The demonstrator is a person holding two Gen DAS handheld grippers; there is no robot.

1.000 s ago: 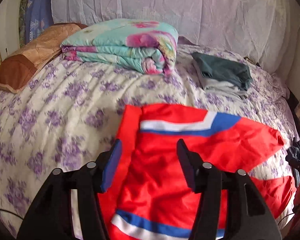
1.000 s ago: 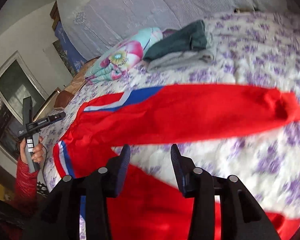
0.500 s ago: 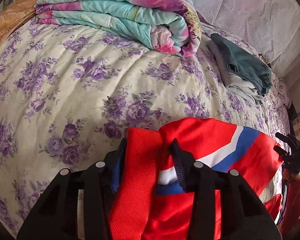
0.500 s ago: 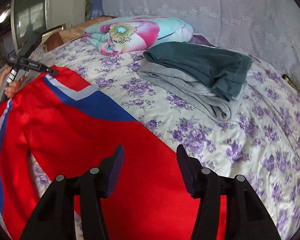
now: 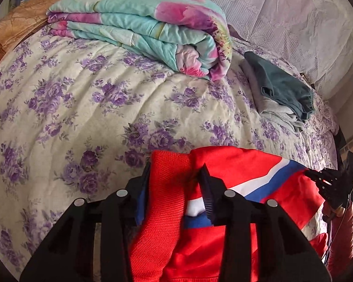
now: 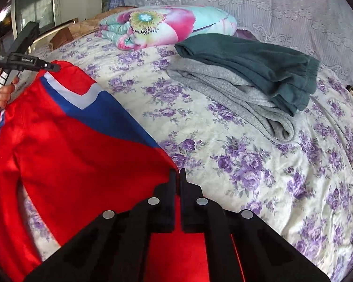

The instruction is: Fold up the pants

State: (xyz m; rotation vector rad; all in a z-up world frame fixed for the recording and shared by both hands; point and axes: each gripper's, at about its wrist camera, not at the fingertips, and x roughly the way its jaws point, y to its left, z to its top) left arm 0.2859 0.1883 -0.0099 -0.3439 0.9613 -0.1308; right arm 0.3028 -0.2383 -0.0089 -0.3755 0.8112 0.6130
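The step in hand is the taking hold of the red pants [image 6: 66, 155], which lie spread on the bed [image 6: 258, 164] in the lower left of the right wrist view. The right hand-held gripper [image 6: 176, 176] has its jaws together, clamped on the red cloth at its edge. The left hand-held gripper [image 5: 176, 176] is closing its jaws around the ribbed red waistband [image 5: 167, 199] at the bottom centre. Both point steeply down at the bed. I judge that the next move needs both grips firm, then a lift together to carry one half over the other
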